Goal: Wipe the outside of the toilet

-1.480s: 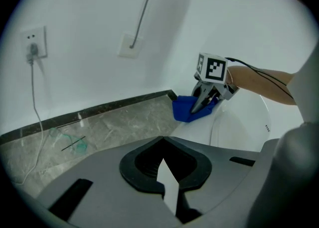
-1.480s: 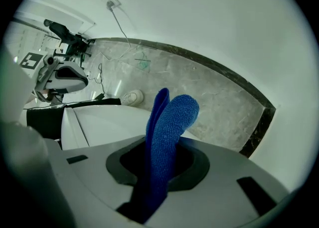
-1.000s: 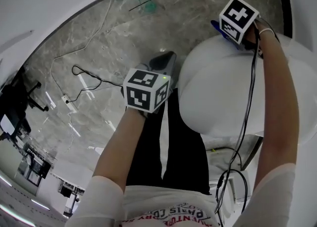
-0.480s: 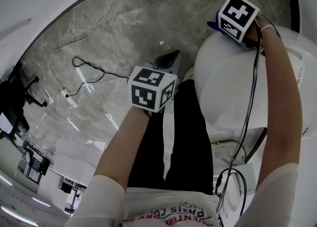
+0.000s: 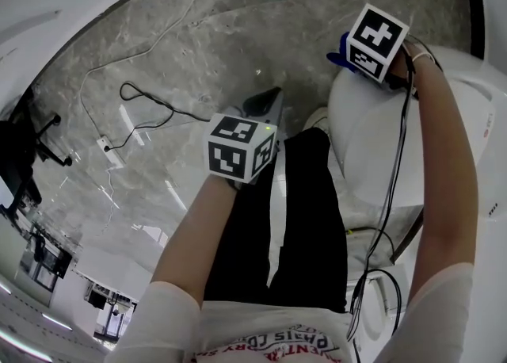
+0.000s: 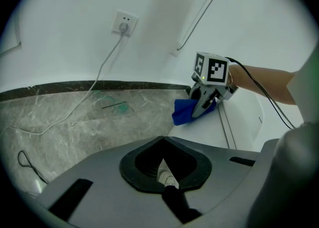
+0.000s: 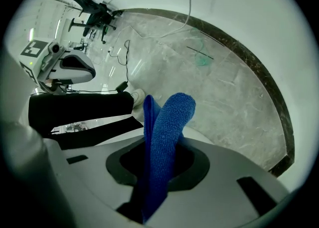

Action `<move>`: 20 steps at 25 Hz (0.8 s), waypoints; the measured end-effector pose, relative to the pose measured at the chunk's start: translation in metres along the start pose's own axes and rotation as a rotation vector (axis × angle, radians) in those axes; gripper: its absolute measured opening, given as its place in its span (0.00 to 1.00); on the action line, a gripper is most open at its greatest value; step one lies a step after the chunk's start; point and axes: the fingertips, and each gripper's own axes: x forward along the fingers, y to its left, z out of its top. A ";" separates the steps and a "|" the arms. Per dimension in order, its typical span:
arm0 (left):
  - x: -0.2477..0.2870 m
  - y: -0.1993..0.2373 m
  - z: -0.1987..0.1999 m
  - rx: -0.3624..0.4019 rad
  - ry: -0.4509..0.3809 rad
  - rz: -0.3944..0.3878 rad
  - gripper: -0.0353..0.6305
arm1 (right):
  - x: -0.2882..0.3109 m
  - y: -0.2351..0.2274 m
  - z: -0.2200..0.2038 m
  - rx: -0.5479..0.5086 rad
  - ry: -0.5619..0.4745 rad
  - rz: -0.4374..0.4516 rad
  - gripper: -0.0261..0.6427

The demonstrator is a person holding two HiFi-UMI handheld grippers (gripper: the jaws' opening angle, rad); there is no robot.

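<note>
Exterior wipe of toilet (image 5: 372,147), blue cloth (image 5: 339,43) at rim.
Right gripper (image 5: 348,56) clenched on blue cloth, pressed to toilet for rubbing; left gripper (image 5: 264,105) closed, empty, parked clear.

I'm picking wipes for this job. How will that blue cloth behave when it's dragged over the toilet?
Likely floppy: the blue cloth folds and bunches in the right gripper. Its nubby pile probably grips rather than slides on the smooth toilet.

Wall socket (image 6: 123,24) above grey marble floor (image 6: 75,117)
</note>
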 end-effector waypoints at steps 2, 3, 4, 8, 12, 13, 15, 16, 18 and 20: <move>-0.006 0.006 -0.006 -0.028 -0.015 0.005 0.06 | 0.007 0.013 0.007 -0.021 0.016 0.016 0.15; -0.009 0.007 -0.010 -0.037 -0.019 0.002 0.06 | 0.011 0.020 0.010 -0.028 0.023 0.027 0.15; -0.012 0.009 -0.015 -0.040 -0.020 0.000 0.06 | 0.014 0.027 0.013 -0.032 0.031 0.039 0.15; -0.028 0.018 -0.032 -0.043 -0.018 0.008 0.06 | 0.030 0.054 0.026 -0.031 0.064 0.080 0.15; -0.046 0.032 -0.050 -0.043 -0.017 0.040 0.06 | 0.046 0.086 0.033 -0.065 0.130 0.113 0.15; -0.051 0.036 -0.053 -0.047 -0.021 0.048 0.06 | 0.049 0.093 0.033 -0.078 0.153 0.110 0.15; -0.059 0.042 -0.060 -0.066 -0.030 0.055 0.06 | 0.058 0.103 0.033 -0.106 0.199 0.099 0.15; -0.062 0.044 -0.063 -0.075 -0.035 0.057 0.06 | 0.062 0.108 0.032 -0.117 0.218 0.096 0.15; -0.066 0.050 -0.070 -0.084 -0.043 0.065 0.06 | 0.071 0.115 0.031 -0.132 0.247 0.089 0.15; -0.070 0.056 -0.077 -0.097 -0.053 0.079 0.06 | 0.076 0.119 0.031 -0.141 0.272 0.078 0.15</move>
